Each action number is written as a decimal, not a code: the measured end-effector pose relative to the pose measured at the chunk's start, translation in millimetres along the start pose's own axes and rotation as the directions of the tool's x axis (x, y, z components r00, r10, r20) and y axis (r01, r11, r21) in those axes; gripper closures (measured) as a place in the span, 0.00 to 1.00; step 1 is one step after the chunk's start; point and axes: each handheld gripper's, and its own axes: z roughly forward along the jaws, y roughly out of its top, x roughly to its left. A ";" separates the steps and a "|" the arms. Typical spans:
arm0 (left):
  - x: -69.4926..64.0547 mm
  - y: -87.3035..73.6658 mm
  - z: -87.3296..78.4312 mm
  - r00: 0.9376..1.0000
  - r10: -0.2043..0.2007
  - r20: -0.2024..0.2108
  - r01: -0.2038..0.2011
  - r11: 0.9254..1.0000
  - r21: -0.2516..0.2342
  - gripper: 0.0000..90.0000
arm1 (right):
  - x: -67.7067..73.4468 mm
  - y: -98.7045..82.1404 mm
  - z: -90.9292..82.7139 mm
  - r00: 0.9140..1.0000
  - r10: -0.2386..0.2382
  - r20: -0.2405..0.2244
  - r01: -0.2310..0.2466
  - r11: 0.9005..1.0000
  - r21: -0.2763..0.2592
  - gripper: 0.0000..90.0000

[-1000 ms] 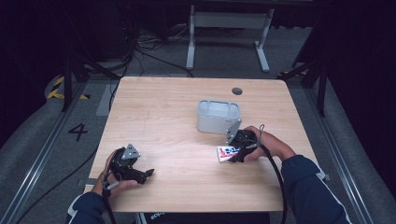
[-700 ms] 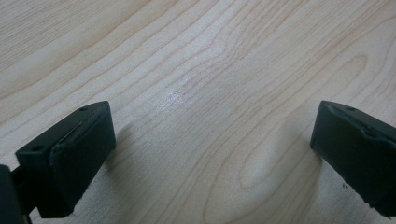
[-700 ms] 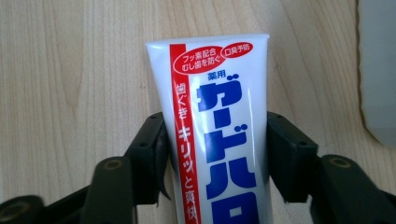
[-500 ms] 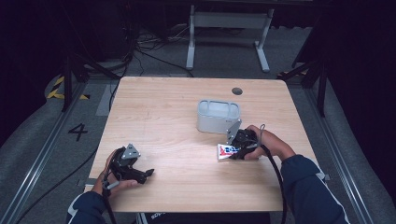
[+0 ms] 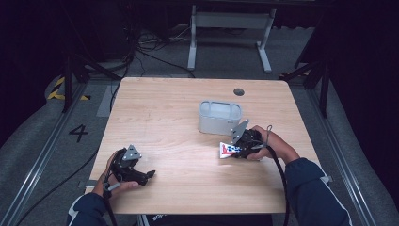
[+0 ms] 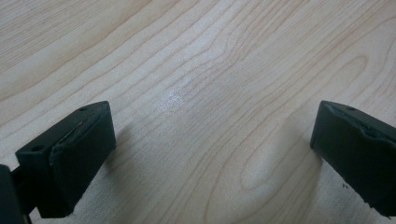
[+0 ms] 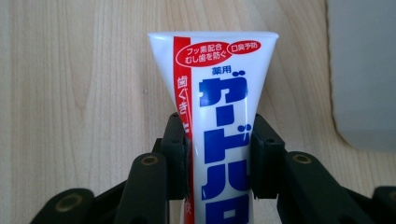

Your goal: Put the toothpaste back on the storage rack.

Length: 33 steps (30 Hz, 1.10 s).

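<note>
The right hand-held gripper [image 7: 217, 158] has just been closing, and its black pads [image 7: 176, 154] now press on both sides of a white tube [image 7: 219, 116] that stands between them. In the right gripper view the tube's flat crimped end points away from the camera. It carries a red stripe down one edge, red ovals with white Japanese print near the end, and large blue Japanese characters running along its length; the small print is too fine to read with certainty.

In the high view the tube [image 5: 227, 150] lies low over the tabletop [image 5: 179, 108], near its right front part, just in front of a pale grey bin [image 5: 219, 117].

The left hand-held gripper [image 5: 146, 175] rests near the tabletop's front left corner, well apart from the tube. Its jaws stand wide open over bare wood, with nothing between them.

On the floor left of the tabletop a "4" [image 5: 78, 133] is marked.
</note>
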 end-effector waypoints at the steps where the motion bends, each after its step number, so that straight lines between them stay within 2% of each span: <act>1: 0.0 0.0 0.0 1.000 0.000 0.000 0.000 1.000 0.000 0.00 | -0.9 -0.2 -1.3 1.000 -0.007 0.000 0.007 1.000 -0.018 0.73; 4: 0.0 0.0 0.0 1.000 0.000 0.000 0.000 1.000 0.000 0.00 | -0.2 -1.6 -6.1 1.000 0.006 0.010 -0.006 0.999 -0.047 0.73; 7: 0.0 0.0 0.0 1.000 0.000 0.000 0.000 1.000 0.000 0.00 | 0.2 -4.9 -14.7 1.000 0.026 0.014 -0.024 0.995 -0.101 0.73; 16: 0.0 0.0 0.1 1.000 -0.001 0.003 0.001 1.000 0.000 0.00 | 1.0 -13.9 -36.8 0.996 0.076 0.048 -0.066 0.982 -0.179 0.74; 22: 0.0 0.0 0.0 1.000 -0.001 0.001 0.001 1.000 0.000 0.00 | 3.7 -16.0 -53.8 0.993 0.104 0.062 -0.085 0.963 -0.254 0.74; 25: 0.0 0.0 0.0 1.000 -0.001 0.003 0.001 1.000 0.001 0.00 | 6.0 -15.0 -60.7 0.992 0.104 0.070 -0.079 0.954 -0.289 0.74; 26: 0.0 0.0 0.0 1.000 -0.001 0.003 0.001 1.000 0.001 0.00 | 6.0 -15.0 -60.7 0.992 0.104 0.070 -0.079 0.954 -0.289 0.74; 33: 0.1 0.0 0.1 1.000 -0.001 0.003 0.001 1.000 0.001 0.00 | 8.8 -10.9 -70.2 0.990 0.120 0.074 -0.087 0.932 -0.351 0.74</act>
